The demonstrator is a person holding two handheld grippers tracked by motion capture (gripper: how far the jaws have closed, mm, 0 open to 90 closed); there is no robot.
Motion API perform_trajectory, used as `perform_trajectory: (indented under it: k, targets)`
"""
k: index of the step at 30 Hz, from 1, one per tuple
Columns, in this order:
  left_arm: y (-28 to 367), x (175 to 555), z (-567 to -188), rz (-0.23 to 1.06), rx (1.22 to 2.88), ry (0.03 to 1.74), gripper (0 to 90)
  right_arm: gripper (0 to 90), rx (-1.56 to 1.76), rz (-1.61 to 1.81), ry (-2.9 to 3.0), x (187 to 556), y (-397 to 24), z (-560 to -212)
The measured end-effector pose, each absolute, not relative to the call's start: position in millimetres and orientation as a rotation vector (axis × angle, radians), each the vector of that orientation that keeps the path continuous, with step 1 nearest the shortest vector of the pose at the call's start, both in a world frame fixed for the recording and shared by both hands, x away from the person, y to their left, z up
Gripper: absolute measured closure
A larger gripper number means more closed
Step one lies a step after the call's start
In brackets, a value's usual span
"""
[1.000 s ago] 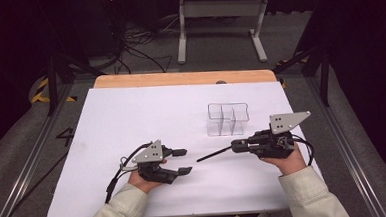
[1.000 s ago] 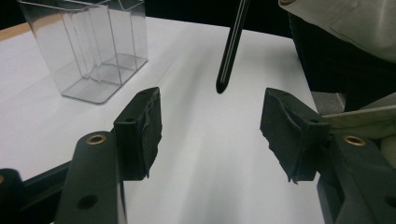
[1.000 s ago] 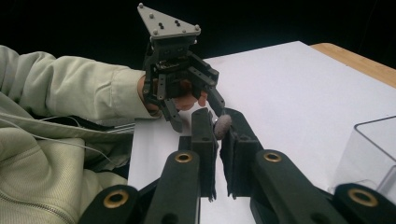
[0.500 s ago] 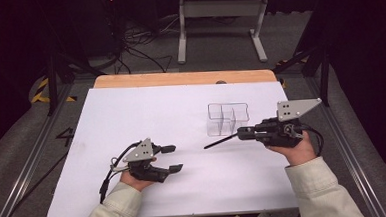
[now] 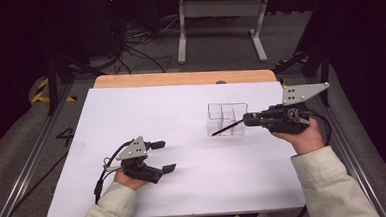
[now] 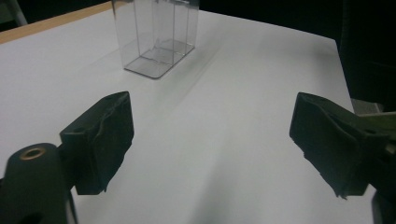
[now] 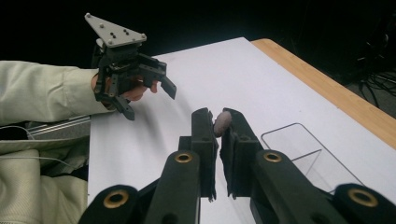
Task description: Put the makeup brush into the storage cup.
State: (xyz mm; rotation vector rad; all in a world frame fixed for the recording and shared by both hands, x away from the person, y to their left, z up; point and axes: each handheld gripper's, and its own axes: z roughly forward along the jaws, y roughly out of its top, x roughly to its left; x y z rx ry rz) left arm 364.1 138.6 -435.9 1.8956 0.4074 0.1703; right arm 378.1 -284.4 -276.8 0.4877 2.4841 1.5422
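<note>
High view showed the right gripper (image 5: 246, 119) clamped on a thin black pen (image 5: 227, 128) over the clear box (image 5: 226, 117), left gripper (image 5: 164, 155) just opening, empty; a slanted pen could miss 1 slot

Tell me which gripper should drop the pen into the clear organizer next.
Right. The right gripper is shut on the pen, whose tip hangs by the clear organizer. The left gripper sits open and holds nothing, well away from it.

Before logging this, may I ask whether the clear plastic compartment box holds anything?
No, the clear plastic compartment box shows bare see-through cells in the left gripper view.
</note>
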Motion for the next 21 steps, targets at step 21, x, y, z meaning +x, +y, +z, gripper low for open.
perform_trajectory:
  k: [21]
  targets:
    - [158.7, 364.1, -437.0, 0.228, 1.869, 0.479, 7.3, 84.4, 0.621, 1.348, 2.489, 396.2, -288.2, -246.8]
